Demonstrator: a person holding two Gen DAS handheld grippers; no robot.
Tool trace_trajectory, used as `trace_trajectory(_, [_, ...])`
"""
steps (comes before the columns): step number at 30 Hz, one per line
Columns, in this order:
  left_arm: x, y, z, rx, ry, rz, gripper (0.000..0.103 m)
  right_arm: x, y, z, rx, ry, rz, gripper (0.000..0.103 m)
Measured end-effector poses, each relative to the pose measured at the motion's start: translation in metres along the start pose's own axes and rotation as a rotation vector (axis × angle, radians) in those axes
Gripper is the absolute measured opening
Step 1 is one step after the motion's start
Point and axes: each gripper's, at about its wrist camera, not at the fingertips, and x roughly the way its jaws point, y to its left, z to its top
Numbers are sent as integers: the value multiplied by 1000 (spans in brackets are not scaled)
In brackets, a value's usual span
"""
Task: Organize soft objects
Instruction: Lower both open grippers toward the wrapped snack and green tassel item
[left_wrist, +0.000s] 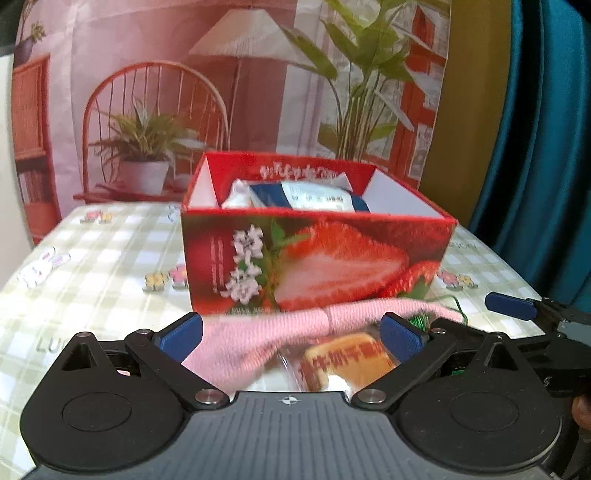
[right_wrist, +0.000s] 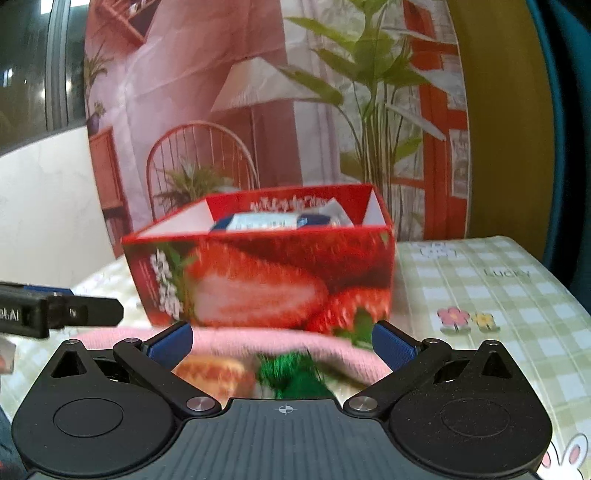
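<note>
A red strawberry-print box (left_wrist: 314, 258) stands open on the checked tablecloth, with blue-and-white packets (left_wrist: 314, 197) inside; it also shows in the right wrist view (right_wrist: 266, 280). A pink knitted cloth (left_wrist: 266, 332) lies in front of it, with a wrapped snack cake (left_wrist: 347, 362) and green tinsel (left_wrist: 419, 320) by it. My left gripper (left_wrist: 291, 334) is open, its fingers either side of the cloth and cake. My right gripper (right_wrist: 282, 345) is open over the pink cloth (right_wrist: 240, 339), the cake (right_wrist: 214, 373) and the green tinsel (right_wrist: 291, 373).
The tablecloth (left_wrist: 92, 280) has printed flowers and rabbits. A backdrop picture of a chair, lamp and plants (left_wrist: 221, 92) hangs behind the table. A teal curtain (left_wrist: 546, 147) is at the right. The right gripper's finger (left_wrist: 513, 306) shows in the left wrist view.
</note>
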Motion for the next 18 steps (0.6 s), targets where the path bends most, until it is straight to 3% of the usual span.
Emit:
trace_trajectory(13, [15,2,-16,14,83,-27,101,11,4,-27,-67,147,-45,102])
trace_trajectory(16, [17,2,-18,13,98,-40,98,13,1,-30,-46,192,-23,88])
trace_trajectory(18, [18,1,-19,16,104,-50,95,16,-1,-32,-36,217,-15,73])
